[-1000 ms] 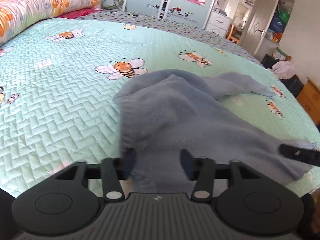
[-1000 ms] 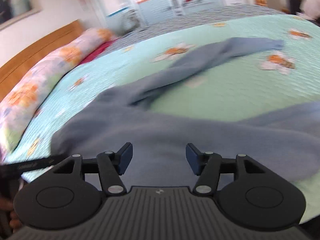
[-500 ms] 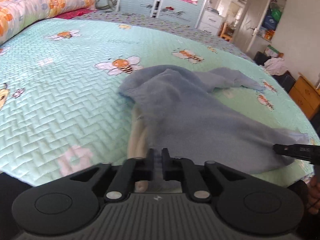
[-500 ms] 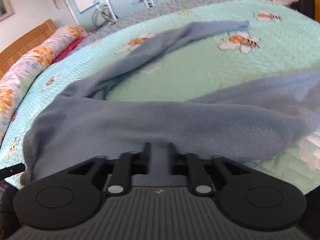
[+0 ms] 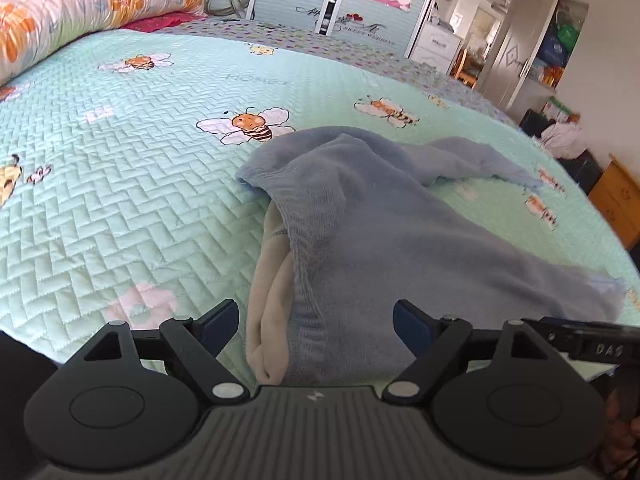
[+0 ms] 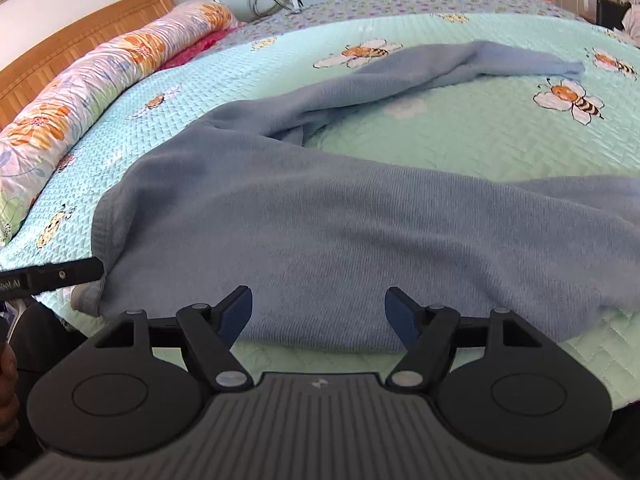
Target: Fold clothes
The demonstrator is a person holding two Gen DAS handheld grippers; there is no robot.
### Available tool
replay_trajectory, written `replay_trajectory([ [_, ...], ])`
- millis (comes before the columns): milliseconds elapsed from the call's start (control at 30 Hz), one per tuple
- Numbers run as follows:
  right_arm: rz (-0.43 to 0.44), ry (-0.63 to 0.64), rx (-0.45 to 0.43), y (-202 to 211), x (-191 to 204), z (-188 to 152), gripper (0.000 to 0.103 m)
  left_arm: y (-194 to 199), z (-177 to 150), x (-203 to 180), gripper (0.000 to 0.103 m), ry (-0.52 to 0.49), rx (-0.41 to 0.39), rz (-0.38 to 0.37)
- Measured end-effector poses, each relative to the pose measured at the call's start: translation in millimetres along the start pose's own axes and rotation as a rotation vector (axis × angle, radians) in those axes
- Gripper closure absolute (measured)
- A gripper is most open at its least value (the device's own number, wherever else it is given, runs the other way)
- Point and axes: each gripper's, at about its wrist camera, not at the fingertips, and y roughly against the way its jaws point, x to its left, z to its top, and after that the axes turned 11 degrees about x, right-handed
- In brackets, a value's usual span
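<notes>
The blue sweater [image 6: 320, 224] lies spread on the green bee quilt [image 5: 120, 200], close to the near edge of the bed. In the right wrist view its body runs long from 9 o'clock to 3 o'clock, and one sleeve [image 6: 460, 64] stretches away toward 1 o'clock, with its cuff pointing to the far right. In the left wrist view the sweater's body runs from 11 o'clock down to 4 o'clock, and its ribbed edge [image 5: 296, 216] sits on the left side. A pale cream cloth [image 5: 268, 312] peeks out from under that edge, going toward 6 o'clock. The left gripper [image 5: 316, 320] has its jaws wide apart and still opening; the sweater edge and the cream cloth lie between them, but the pads are not pressing on them. The right gripper [image 6: 318, 312] is opening too, with its jaws apart over the near hem, not squeezing it. A long flowery pillow [image 6: 100, 80] lies at 10 o'clock by the wooden headboard [image 6: 80, 28].
</notes>
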Motion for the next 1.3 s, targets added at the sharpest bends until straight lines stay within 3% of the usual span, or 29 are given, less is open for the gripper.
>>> replay_trajectory([
  [167, 0.014, 0.024, 0.031, -18, 11, 7, 0.020, -31, 19, -16, 0.019, -0.036, 0.055, -0.025],
  [233, 0.000, 0.033, 0.043, -25, 12, 7, 0.020, -39, 17, -21, 0.045, -0.060, 0.072, -0.028],
  [300, -0.034, 0.038, 0.053, -31, 8, 3, 0.020, -35, 12, -21, 0.089, -0.077, 0.058, -0.044],
  [367, -0.029, -0.001, 0.038, -24, -3, 1, 0.020, -24, 10, -14, 0.093, -0.073, 0.024, -0.076],
  [500, 0.020, -0.086, 0.019, -18, -20, -3, 0.020, -5, 19, -1, 0.093, -0.053, -0.030, -0.104],
  [600, -0.018, -0.047, 0.031, -18, -10, -3, 0.020, 17, 41, 10, 0.095, -0.053, -0.121, -0.074],
  [767, 0.004, -0.015, 0.008, -9, -3, -3, 0.020, 62, 80, 42, 0.094, 0.031, -0.276, -0.048],
  [800, 0.007, -0.021, 0.006, -9, -3, -2, 0.020, 65, 81, 46, 0.082, 0.033, -0.271, -0.034],
  [833, 0.010, -0.027, 0.004, -9, -4, -2, 0.020, 64, 80, 49, 0.061, 0.032, -0.248, -0.039],
  [900, 0.028, -0.046, 0.006, -9, -6, -1, 0.020, 53, 63, 50, 0.044, 0.020, -0.190, -0.038],
  [1000, 0.035, -0.048, 0.013, -11, -6, -2, 0.020, 32, 30, 47, 0.043, 0.000, -0.088, -0.041],
  [1133, 0.030, -0.044, 0.027, -15, -4, -6, 0.020, 1, -8, 36, 0.036, 0.011, 0.045, -0.099],
  [1200, 0.024, -0.039, 0.028, -16, -3, -7, 0.020, -10, -14, 23, 0.032, -0.028, 0.070, -0.098],
  [1233, 0.021, -0.036, 0.028, -17, -3, -8, 0.020, -13, -15, 16, 0.028, -0.056, 0.067, -0.082],
  [1300, 0.013, -0.026, 0.029, -18, -2, -9, 0.020, -21, -17, 5, 0.029, -0.111, 0.055, -0.018],
])
